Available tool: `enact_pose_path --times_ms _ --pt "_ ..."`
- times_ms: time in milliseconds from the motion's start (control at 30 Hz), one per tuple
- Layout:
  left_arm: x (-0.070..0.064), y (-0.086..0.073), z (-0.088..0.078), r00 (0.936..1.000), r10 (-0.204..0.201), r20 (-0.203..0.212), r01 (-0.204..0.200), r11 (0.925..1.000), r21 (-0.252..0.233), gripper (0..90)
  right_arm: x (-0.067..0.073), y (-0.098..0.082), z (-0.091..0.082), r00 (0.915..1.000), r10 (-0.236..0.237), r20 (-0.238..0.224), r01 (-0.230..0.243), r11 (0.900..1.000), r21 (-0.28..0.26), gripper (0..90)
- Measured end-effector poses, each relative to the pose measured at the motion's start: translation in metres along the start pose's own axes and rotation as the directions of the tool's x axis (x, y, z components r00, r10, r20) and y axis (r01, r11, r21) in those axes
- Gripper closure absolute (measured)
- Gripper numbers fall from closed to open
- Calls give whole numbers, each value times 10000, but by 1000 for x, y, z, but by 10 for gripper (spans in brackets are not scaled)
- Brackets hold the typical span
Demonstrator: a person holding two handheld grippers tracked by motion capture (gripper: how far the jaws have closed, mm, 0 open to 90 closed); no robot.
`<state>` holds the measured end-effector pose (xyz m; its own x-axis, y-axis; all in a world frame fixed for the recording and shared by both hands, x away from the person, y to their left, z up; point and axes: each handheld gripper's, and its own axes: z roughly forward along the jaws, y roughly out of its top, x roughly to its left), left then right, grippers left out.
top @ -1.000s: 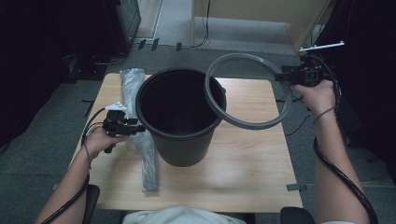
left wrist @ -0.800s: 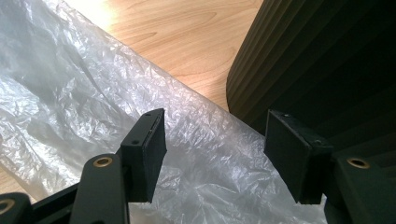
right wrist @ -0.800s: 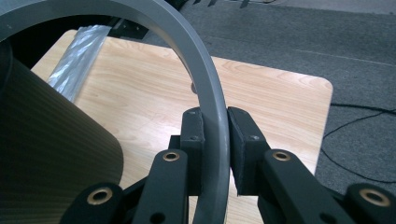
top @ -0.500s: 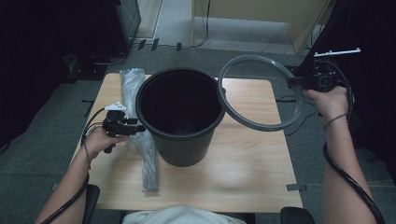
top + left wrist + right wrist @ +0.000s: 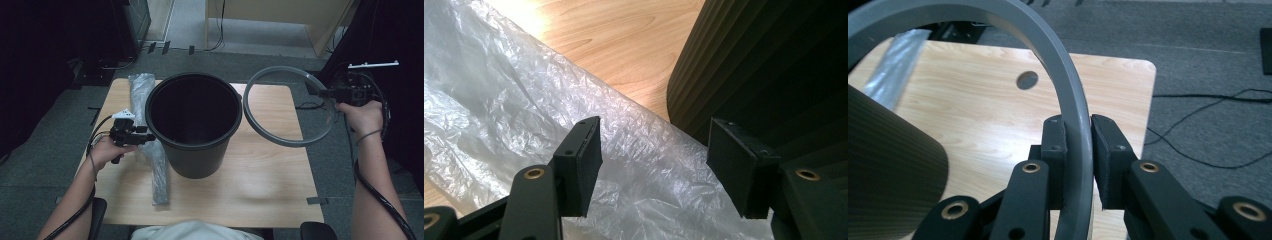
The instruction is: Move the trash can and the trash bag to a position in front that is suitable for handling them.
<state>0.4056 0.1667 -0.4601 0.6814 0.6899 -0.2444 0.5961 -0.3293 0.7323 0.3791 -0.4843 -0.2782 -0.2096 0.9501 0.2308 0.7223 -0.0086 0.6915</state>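
Ring (image 5: 1068,90) sits clamped between right tool (image 5: 1079,150) pads, beside bin (image 5: 194,122).

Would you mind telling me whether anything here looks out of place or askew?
The grey ring is off the black bin, held up, tilted, past the table's right side by the right gripper. Nothing looks spilled or damaged.
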Motion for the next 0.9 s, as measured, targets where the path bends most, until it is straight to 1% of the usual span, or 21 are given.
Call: enact_pose_path --times_ms 133,167,200,233,433,567,733,900 --pt "0 0 0 10000 25 -7 -25 10000 -18 381 -3 -9 9 10000 77 15 -78 9999 131 781" --pt "0 0 0 10000 50 -13 -50 10000 -27 381 -4 -11 12 9999 109 9 -110 9998 179 781" --pt "0 0 0 10000 55 -22 -55 10000 -35 378 -4 -16 19 9999 127 -13 -126 9995 293 781" --pt "0 0 0 10000 79 -41 -79 9999 -63 378 -4 -16 19 9999 127 -13 -126 9995 293 781" --pt "1 -1 1 9999 103 -57 -103 9999 -64 374 -5 -27 36 9999 119 -60 -117 9989 453 779" --pt "0 -1 1 9999 137 -55 -137 9999 -69 374 -5 -32 43 9999 130 -17 -129 9988 465 778" --pt "1 -1 1 9999 160 -45 -161 9999 -49 374 -6 -37 51 9999 129 -78 -126 9992 391 777" --pt "1 -2 3 9998 195 14 -195 9998 -57 376 -8 -46 62 9999 140 -73 -137 9992 372 776"
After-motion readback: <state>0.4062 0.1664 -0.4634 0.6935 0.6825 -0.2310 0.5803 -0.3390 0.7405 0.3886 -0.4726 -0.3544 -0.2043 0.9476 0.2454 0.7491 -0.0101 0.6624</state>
